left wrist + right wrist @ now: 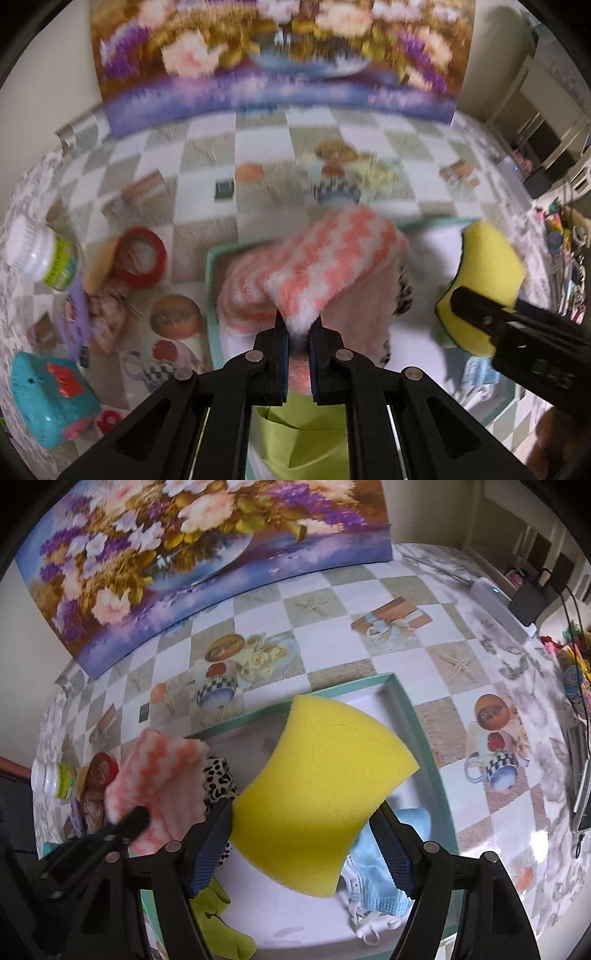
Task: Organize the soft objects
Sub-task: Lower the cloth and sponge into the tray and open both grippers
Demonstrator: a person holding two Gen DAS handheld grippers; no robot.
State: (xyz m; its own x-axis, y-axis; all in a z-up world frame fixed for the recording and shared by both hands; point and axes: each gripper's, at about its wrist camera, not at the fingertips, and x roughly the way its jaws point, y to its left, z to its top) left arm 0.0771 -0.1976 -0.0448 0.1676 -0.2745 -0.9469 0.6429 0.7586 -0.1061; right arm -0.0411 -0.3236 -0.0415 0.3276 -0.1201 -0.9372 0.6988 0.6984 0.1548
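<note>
You've got the left gripper [298,334] fingers pinching the pink sock [325,258] and the right gripper [303,843] fingers clamping the yellow sponge [325,794] over the teal tray [421,716]; release early and either may bounce out.

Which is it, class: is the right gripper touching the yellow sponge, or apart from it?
Touching. The right wrist view shows the right gripper with both pads pressed against opposite edges of the yellow sponge, whose sides bow inward where they squeeze it.

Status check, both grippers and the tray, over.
Left gripper shut on pink-and-white fuzzy cloth. Right gripper clamped on yellow sponge. Both over teal tray; leopard cloth, blue mask already inside.
</note>
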